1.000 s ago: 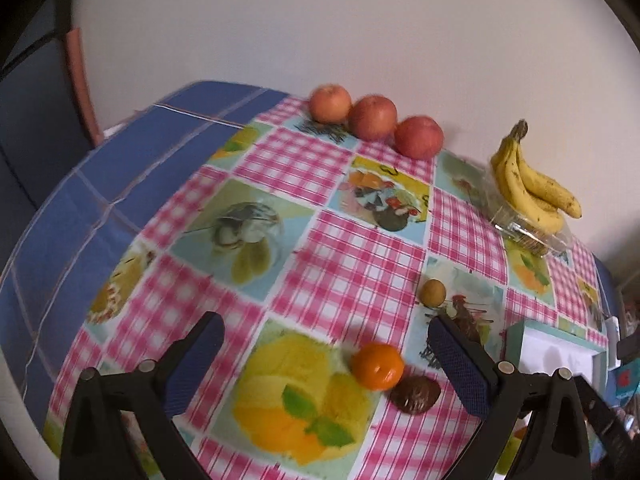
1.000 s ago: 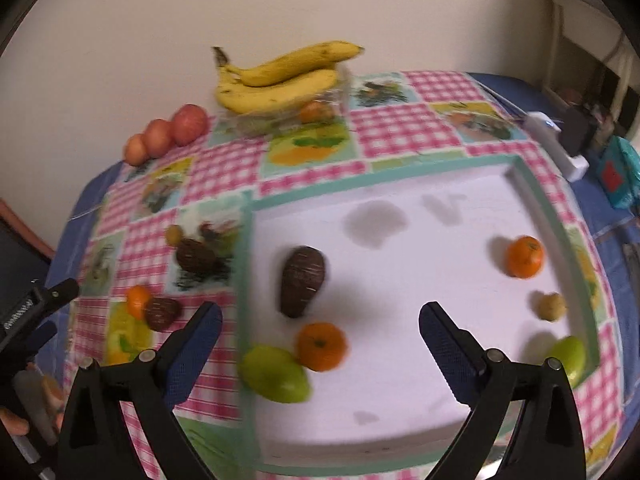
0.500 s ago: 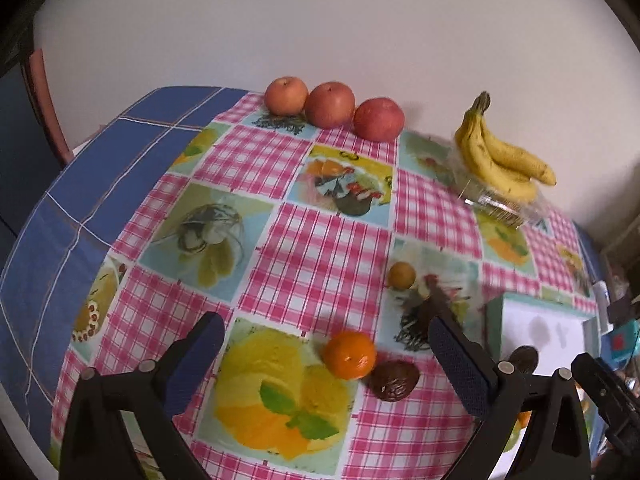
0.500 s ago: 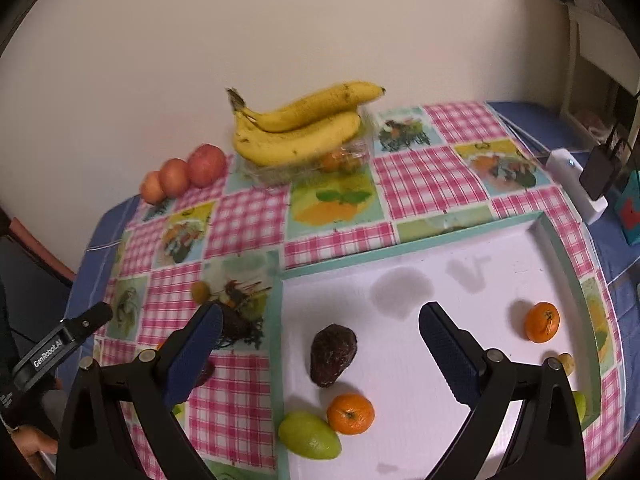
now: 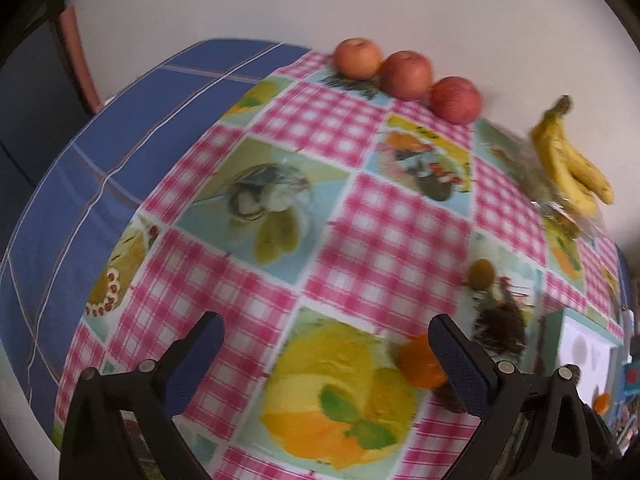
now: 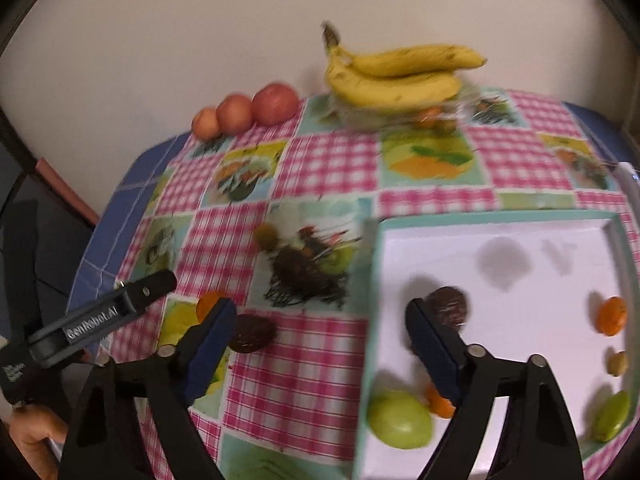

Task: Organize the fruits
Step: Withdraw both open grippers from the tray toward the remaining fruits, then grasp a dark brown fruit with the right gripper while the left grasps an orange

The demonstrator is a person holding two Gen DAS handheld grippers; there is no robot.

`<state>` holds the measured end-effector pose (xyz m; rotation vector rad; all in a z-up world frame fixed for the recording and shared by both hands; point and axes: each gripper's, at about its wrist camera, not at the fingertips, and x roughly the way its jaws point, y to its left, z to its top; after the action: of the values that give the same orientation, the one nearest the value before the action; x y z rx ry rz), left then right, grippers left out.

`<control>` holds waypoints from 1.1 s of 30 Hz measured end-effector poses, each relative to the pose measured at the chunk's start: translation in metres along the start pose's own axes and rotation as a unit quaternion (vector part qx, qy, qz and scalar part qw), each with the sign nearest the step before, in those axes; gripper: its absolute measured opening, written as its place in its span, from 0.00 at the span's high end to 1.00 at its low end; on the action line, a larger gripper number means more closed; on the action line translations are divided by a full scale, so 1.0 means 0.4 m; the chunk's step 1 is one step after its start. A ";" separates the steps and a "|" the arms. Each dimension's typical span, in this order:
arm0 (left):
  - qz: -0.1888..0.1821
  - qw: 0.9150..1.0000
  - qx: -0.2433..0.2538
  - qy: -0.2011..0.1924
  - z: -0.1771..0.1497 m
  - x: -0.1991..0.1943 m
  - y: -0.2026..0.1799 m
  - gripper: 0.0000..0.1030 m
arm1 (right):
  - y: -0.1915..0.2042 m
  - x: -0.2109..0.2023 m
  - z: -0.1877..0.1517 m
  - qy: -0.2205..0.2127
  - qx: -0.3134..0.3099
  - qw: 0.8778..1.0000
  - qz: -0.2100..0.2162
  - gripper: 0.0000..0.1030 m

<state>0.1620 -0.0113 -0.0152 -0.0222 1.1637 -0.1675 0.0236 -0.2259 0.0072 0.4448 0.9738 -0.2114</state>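
Note:
My left gripper hangs open over the fruit-print tablecloth with nothing between its fingers. A mandarin lies just inside its right finger, and a dark avocado is mostly hidden behind that finger. My right gripper is open and its jaws are closing on nothing, over the cloth by the left rim of the white tray. The same avocado and mandarin lie by its left finger. The tray holds another avocado, a green fruit and several more fruits.
Three apples line the wall, with bananas on a clear box beside them. A small brown fruit lies mid-table. One left gripper finger and a hand show at the left. A blue cloth edge drops off on the left.
My right gripper has swung left from over the tray to its left rim, and its jaws have narrowed. My left gripper has dropped closer to the cloth; the mandarin now sits by its right finger.

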 end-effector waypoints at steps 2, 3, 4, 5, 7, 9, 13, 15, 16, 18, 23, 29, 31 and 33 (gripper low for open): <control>0.006 1.000 -0.010 0.006 0.000 0.013 0.020 0.00 | 0.016 0.031 -0.006 0.014 -0.001 1.000 0.005 0.27; 0.006 1.000 -0.016 0.010 0.000 0.019 0.030 0.00 | 0.022 0.042 -0.008 0.019 0.000 1.000 0.009 0.27; 0.006 1.000 -0.022 0.012 0.000 0.023 0.039 0.00 | 0.031 0.058 -0.012 0.027 0.000 1.000 0.015 0.27; 0.007 1.000 -0.025 0.013 0.001 0.026 0.042 0.00 | 0.038 0.068 -0.015 0.033 -0.003 0.999 0.017 0.27; 0.009 0.999 -0.034 0.014 0.003 0.032 0.055 0.00 | 0.053 0.084 -0.021 0.041 -0.013 0.999 0.016 0.27; 0.010 0.999 -0.044 0.015 0.005 0.035 0.066 0.00 | 0.066 0.103 -0.028 0.051 -0.021 0.998 0.016 0.27; 0.005 0.998 -0.054 0.016 0.006 0.037 0.079 0.01 | 0.079 0.129 -0.036 0.066 -0.021 0.997 0.032 0.29; 0.002 0.998 -0.056 0.017 0.006 0.039 0.080 0.01 | 0.089 0.138 -0.041 0.071 -0.026 0.997 0.036 0.32; 0.000 0.998 -0.057 0.019 0.006 0.041 0.080 0.01 | 0.095 0.141 -0.043 0.072 -0.028 0.996 0.036 0.34; -0.002 0.998 -0.058 0.022 0.006 0.046 0.078 0.01 | 0.105 0.151 -0.047 0.077 -0.034 0.996 0.037 0.38; -0.005 0.998 -0.059 0.028 0.002 0.054 0.072 0.01 | 0.117 0.171 -0.051 0.084 -0.036 0.995 0.048 0.51; -0.016 0.998 -0.053 0.029 0.000 0.049 0.050 0.02 | 0.110 0.175 -0.050 0.083 -0.027 0.994 0.061 0.56; -0.021 0.998 -0.050 0.029 -0.001 0.045 0.038 0.03 | 0.104 0.173 -0.049 0.082 -0.024 0.995 0.059 0.56; -0.030 0.998 -0.047 0.030 -0.003 0.043 0.025 0.08 | 0.090 0.164 -0.047 0.079 -0.019 0.995 0.052 0.56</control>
<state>0.1688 -0.0037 -0.0324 -0.1363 1.2310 -0.1681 0.0590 -0.1838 -0.0467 0.4814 1.1046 -0.0648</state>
